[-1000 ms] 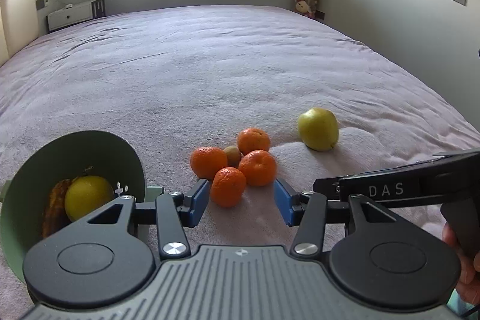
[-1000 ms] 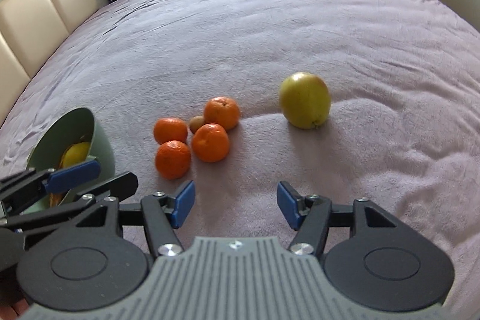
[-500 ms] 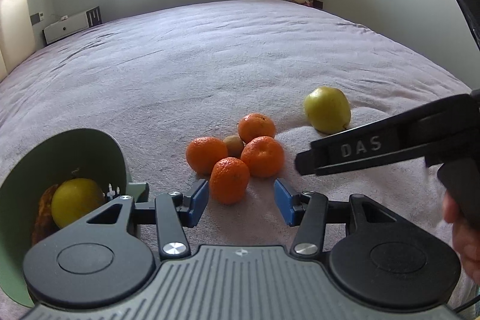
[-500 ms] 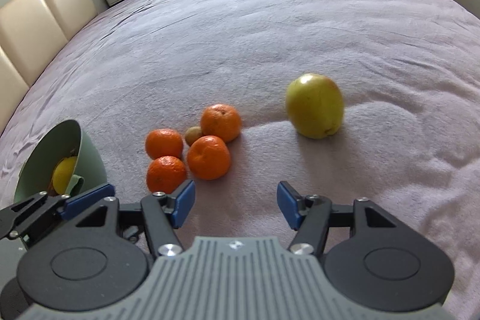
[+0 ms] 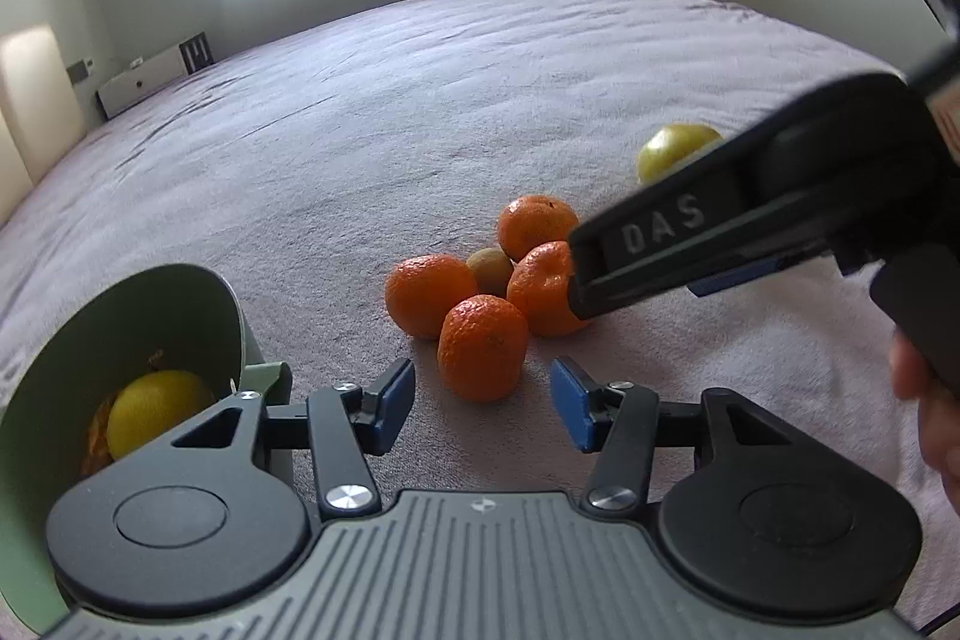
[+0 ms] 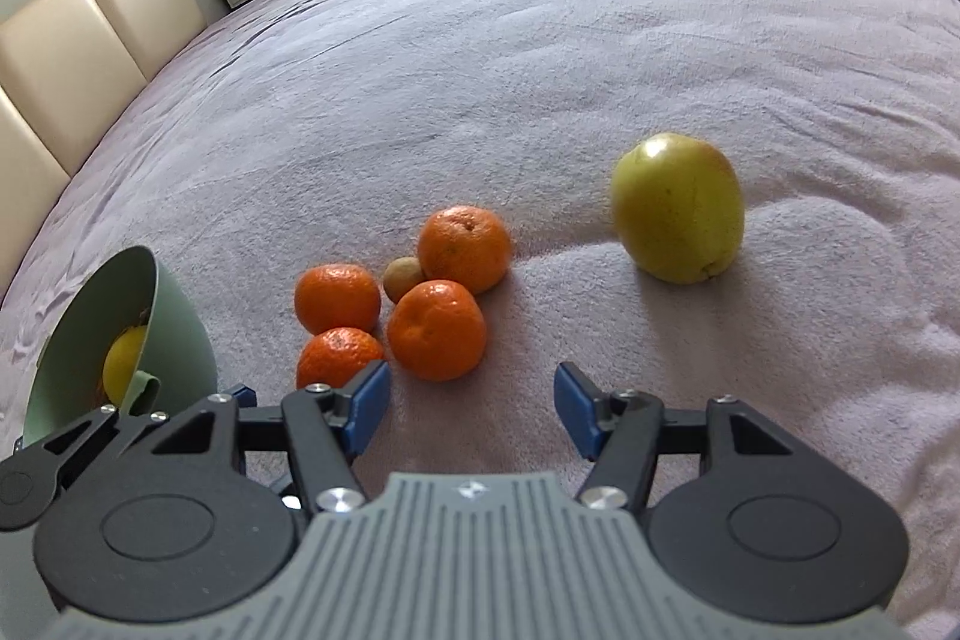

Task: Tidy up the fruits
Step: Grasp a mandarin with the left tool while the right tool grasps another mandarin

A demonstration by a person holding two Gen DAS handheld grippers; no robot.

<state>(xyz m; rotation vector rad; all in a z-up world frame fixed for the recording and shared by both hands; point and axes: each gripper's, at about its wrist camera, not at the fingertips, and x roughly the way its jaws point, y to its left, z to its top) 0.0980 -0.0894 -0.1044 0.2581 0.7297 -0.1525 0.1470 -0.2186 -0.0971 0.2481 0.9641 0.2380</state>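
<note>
- Left wrist view: the left tool point(image 5: 483, 403) has dropped closer to the bed point(image 5: 420, 100) and its jaws have just been opening; they stand apart with nothing held. The nearest mandarin point(image 5: 482, 347) sits just ahead of the gap, not yet between the pads.
- Behind it, three more mandarins point(image 5: 429, 293) and a small brown fruit point(image 5: 491, 270) cluster together. The green bowl point(image 5: 78, 340), tipped on its side to the tool's left, holds a yellow fruit point(image 5: 157, 418).
- The right tool's arm now crosses in from the right, hiding part of the apple point(image 5: 672, 151).
- Right wrist view: the right tool point(image 6: 471, 409) is part open and empty, its opening unchanged. The apple point(image 6: 678, 208) lies ahead and to its right, now larger in frame.
- Reading: two pickups seem under way, mandarin for left, apple perhaps for right.
</note>
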